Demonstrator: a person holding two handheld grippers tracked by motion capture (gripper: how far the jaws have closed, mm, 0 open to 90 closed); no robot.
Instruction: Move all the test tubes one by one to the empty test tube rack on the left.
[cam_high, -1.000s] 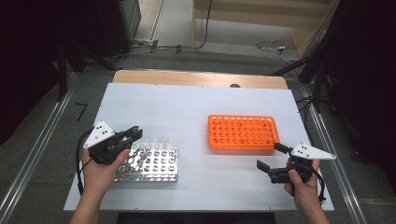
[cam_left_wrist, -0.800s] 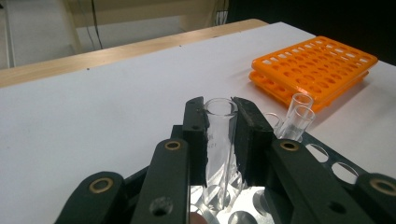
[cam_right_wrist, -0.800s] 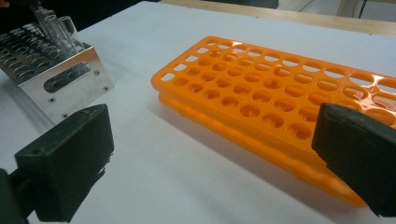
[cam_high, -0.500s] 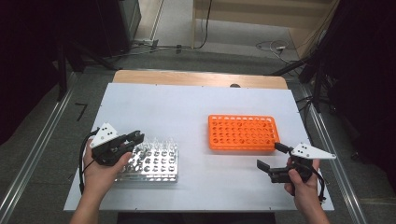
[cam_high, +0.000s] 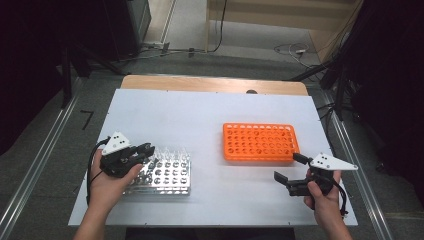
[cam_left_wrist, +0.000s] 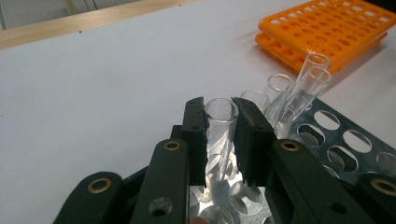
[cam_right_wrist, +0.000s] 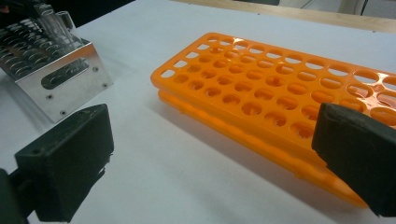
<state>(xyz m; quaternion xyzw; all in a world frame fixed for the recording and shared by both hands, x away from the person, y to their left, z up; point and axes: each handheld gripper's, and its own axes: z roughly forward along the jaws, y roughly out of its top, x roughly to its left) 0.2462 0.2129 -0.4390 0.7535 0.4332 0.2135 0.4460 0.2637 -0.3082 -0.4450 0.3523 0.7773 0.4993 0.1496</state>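
At the near left corner of the counter, my left tongs sit over the metal rack, jaws drawn narrow around the rim of a clear glass tube standing in a corner hole. Pads look to be touching the glass on both sides; I judge it gripped, tube not yet lifted, bottom still down in the rack.

Change over the last second: left hand came down and forward from beside the rack onto its front-left tubes. A second ago the tongs hung off the rack's edge; now they bracket one tube. Right side unchanged.

Other tubes stand just behind the held one, close, leaning a little. Risk of clipping them on the way up.

Right tongs are spread wide, holding nothing, resting low on the counter just in front of the orange rack. Its holes look vacant from here.

Meaning: the grasp step seems done. Next I expect a straight lift, then a carry across to the orange rack.
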